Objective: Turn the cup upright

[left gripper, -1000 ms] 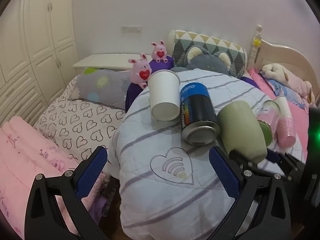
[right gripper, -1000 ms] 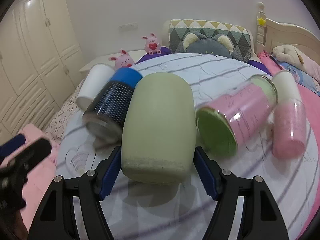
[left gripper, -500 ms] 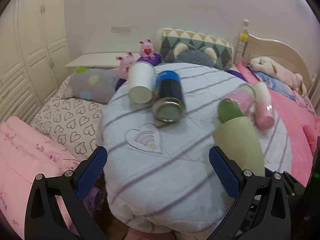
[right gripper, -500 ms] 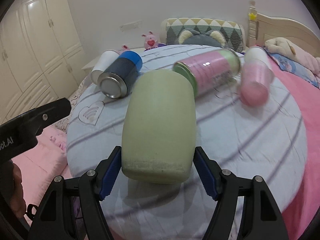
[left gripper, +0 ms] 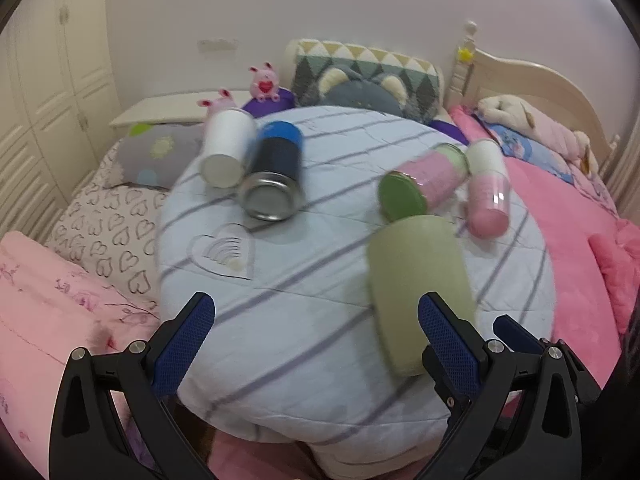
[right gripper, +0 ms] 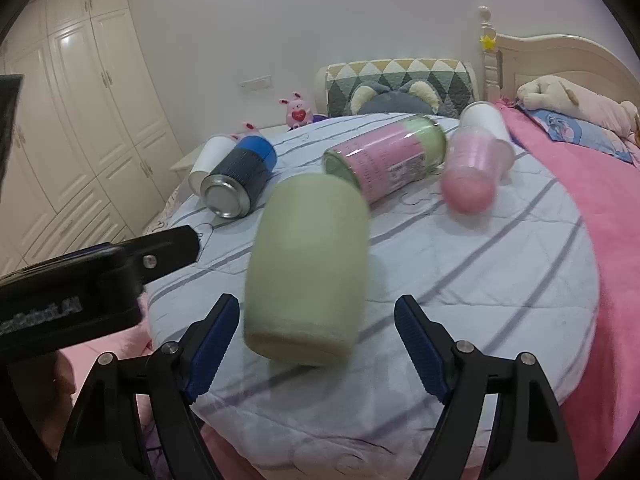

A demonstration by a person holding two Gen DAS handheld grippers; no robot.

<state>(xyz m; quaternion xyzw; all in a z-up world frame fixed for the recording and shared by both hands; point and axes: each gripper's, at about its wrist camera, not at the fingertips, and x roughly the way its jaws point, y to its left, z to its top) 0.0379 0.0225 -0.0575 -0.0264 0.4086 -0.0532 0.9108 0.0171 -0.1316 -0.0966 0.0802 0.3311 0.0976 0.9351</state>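
A pale green cup lies on its side on the round striped cushion, base toward me, blurred. My right gripper is open, its blue pads apart from the cup on both sides. The cup also shows in the left wrist view, just beyond my left gripper's right finger. My left gripper is open and empty over the cushion's near edge.
On the cushion lie a white paper cup, a blue can, a pink jar with green lid and a pink plastic cup. Pink bedding, pillows and plush toys surround it. White wardrobes stand at left.
My right gripper has opened and let go of the green cup, which now lies free on the cushion. Both grippers have pulled back from the objects.
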